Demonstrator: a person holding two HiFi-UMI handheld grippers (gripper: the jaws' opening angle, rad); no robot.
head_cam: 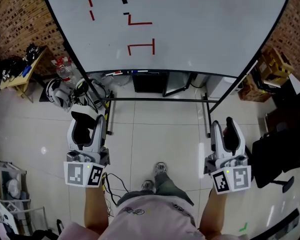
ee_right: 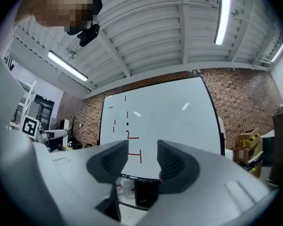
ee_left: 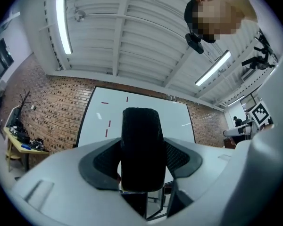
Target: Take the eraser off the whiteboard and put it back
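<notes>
Eraser is off the whiteboard — pinched between my left gripper's fingers, aimed boardward, I judge for replacing. Right gripper fingers spread, empty — kept aside.

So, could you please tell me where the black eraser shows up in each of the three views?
Head view: eraser at lower left, held in the left tongs.
Left gripper view: eraser at centre, clamped between the jaws.
Right gripper view: not in it.
Shared landmark: the whiteboard, at the top of the head view and behind the jaws in both gripper views.
</notes>
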